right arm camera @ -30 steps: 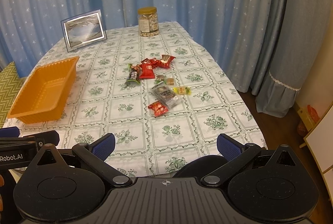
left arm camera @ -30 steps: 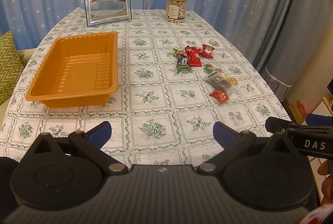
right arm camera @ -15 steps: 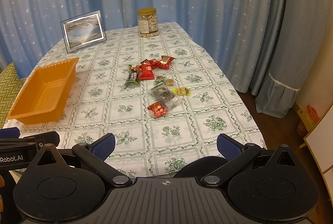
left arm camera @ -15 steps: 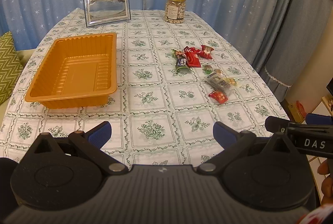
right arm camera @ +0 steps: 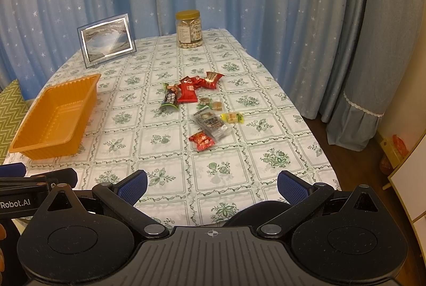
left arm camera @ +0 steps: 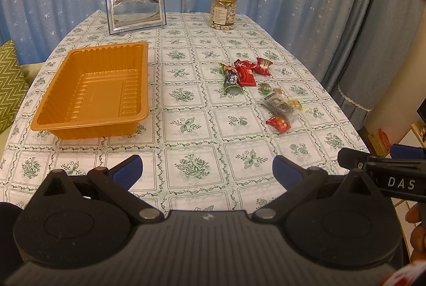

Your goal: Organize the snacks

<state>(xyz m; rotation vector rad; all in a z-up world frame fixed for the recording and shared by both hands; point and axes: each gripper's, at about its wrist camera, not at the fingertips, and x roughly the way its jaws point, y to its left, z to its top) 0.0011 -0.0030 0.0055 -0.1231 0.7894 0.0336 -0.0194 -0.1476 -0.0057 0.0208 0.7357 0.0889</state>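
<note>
Currently:
Left gripper (left arm camera: 207, 171): wide open, empty.
Right gripper (right arm camera: 212, 183): wide open, empty.
Snacks (right arm camera: 203, 106): centre frame, scattered on table (right arm camera: 170, 177).
Tray (left arm camera: 91, 89): left, empty.
Handling: probably light, crinkly, slippery; pinch wrapper middle.

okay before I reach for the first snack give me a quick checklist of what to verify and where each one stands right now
1. Left gripper open and holding nothing: ok.
2. Right gripper open and holding nothing: ok.
3. Orange tray upright with nothing in it, ready to receive: ok.
4. Snack pile in plain view with nothing in front of it: ok.
5. Nearest piece, the small red packet, lies apart enough to grip alone: not ok, it touches the clear packet.
6. Path from the pile to the tray free of obstacles: ok, only tablecloth lies between.
</note>
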